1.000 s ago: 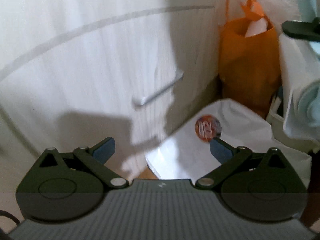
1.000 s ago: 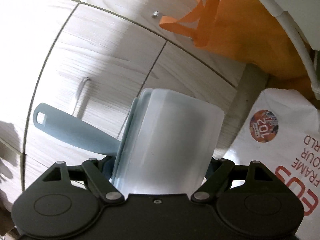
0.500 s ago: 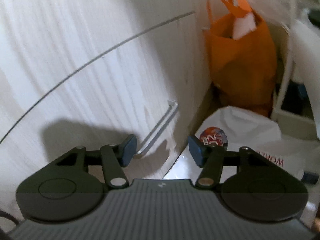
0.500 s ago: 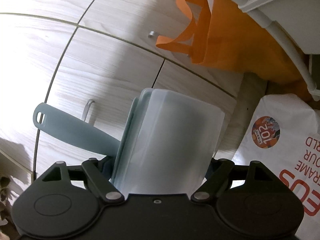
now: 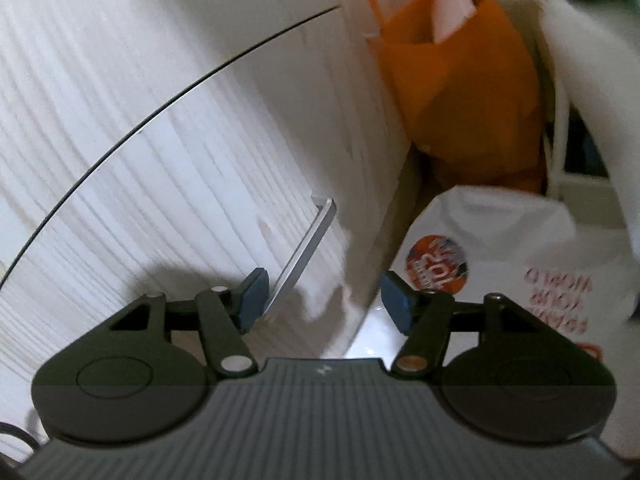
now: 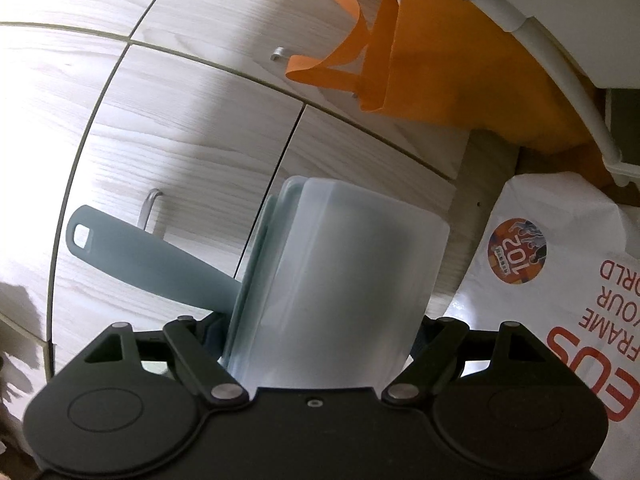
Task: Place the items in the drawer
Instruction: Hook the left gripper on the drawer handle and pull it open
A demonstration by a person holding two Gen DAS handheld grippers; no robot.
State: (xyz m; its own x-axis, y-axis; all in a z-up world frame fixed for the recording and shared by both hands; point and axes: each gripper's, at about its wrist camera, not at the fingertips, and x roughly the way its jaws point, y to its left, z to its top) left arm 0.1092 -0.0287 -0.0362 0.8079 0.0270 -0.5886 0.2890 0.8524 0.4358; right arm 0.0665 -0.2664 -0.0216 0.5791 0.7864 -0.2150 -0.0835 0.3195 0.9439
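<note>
My left gripper is open, its fingers on either side of the lower end of a metal bar handle on a pale wood drawer front. Its left pad is right beside the handle; contact is not clear. My right gripper is shut on a pale blue plastic container with a long handle that sticks out left. The right wrist view shows the same pale cabinet fronts with a metal handle.
An orange bag hangs right of the cabinet and shows in the right wrist view too. A white printed bag lies on the floor below it, also in the right wrist view. A white rack frame stands at the right.
My left gripper has moved in on the drawer handle and its fingers now straddle the handle's lower end. The right gripper has drifted slightly, still holding the container.
</note>
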